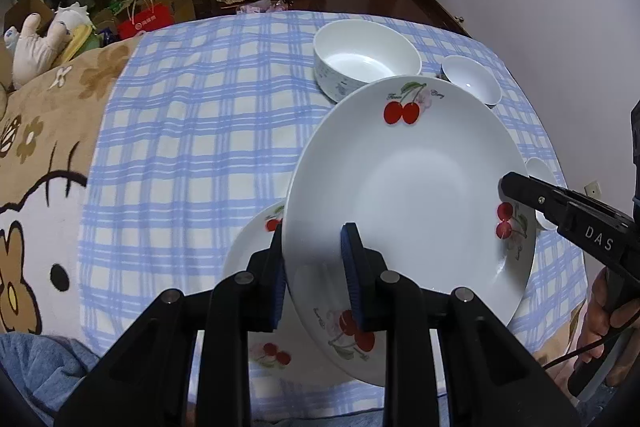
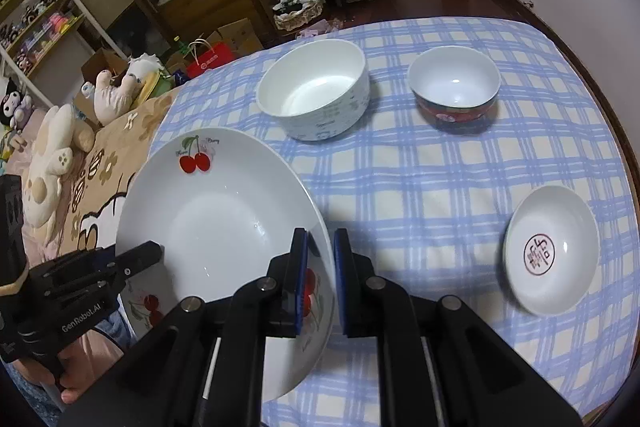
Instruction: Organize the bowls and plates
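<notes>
A round, glossy white cherry-print plate (image 1: 412, 187) is clamped at opposite rims by the left gripper (image 1: 314, 259) and the right gripper (image 2: 320, 267) above checked cloth (image 1: 192, 131).

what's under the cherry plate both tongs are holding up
Under the lifted cherry plate lies a second cherry plate on the checked cloth. Most of it is covered.

My right claw (image 1: 508, 187) carries white letters "DAS" along its black side, seen from my left wrist. My left claw (image 2: 154, 253) has "GenRobot.AI" printed on its black body, seen from my right wrist. The small white dish (image 2: 552, 249), right of the cherry plate (image 2: 224, 219), bears a red round seal of characters I cannot read. The script beside the plate's cherries is too small to read.
</notes>
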The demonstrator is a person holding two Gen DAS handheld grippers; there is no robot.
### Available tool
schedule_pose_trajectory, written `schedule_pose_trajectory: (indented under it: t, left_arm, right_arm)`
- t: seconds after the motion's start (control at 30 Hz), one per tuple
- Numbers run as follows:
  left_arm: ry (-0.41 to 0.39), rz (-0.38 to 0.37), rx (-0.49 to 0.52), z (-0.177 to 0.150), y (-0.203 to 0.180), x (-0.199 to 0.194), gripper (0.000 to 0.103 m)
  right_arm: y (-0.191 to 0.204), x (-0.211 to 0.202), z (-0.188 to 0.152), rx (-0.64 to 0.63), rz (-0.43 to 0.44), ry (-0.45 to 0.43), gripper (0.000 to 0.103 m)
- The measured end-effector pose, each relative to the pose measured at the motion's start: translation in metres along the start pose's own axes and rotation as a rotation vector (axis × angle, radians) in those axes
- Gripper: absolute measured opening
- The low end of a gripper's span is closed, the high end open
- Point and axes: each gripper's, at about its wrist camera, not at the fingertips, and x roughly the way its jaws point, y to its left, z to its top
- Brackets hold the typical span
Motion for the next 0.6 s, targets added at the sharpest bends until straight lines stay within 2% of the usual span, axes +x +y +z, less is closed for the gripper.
schedule_pose_trajectory:
  t: [0.6]
  left_arm:
    - [-0.037,0.024,-0.055,-0.036,0.041,-0.027,0.025]
  right_arm:
    - [0.047,-0.002,-0.029,-0.026,0.032,-0.019,0.014]
